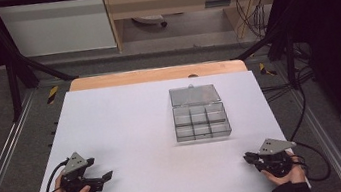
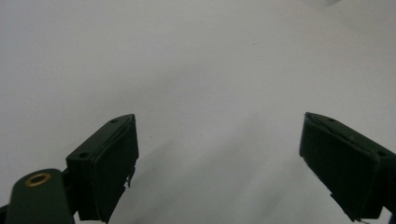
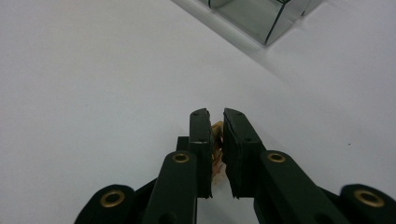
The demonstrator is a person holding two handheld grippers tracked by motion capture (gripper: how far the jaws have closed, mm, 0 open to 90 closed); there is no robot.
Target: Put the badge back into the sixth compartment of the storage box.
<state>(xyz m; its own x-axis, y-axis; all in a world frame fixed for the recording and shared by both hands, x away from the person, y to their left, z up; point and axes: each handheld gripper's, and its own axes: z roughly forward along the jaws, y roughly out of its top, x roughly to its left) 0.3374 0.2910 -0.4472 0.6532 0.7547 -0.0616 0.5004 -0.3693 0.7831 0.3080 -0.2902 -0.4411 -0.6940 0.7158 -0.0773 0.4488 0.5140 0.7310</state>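
A clear plastic box (image 1: 201, 121) with several compartments sits right of the table's middle, its lid (image 1: 194, 94) folded open toward the far side. My left gripper (image 1: 104, 178) rests near the front left edge, held by a hand; its jaws stand wide apart over bare white table, nothing between them (image 2: 219, 121). My right gripper (image 1: 247, 157) sits near the front right corner, pointing left. In the right gripper view its jaws (image 3: 214, 114) are shut on a small orange-yellow thing (image 3: 216, 135), too hidden to identify. A corner of the box (image 3: 261, 18) shows beyond them.
The white table top (image 1: 128, 132) spreads between the grippers and the box. A wooden strip (image 1: 155, 74) runs along its far edge. Black frame bars (image 1: 15, 82) and cables (image 1: 306, 107) stand around the table's sides.
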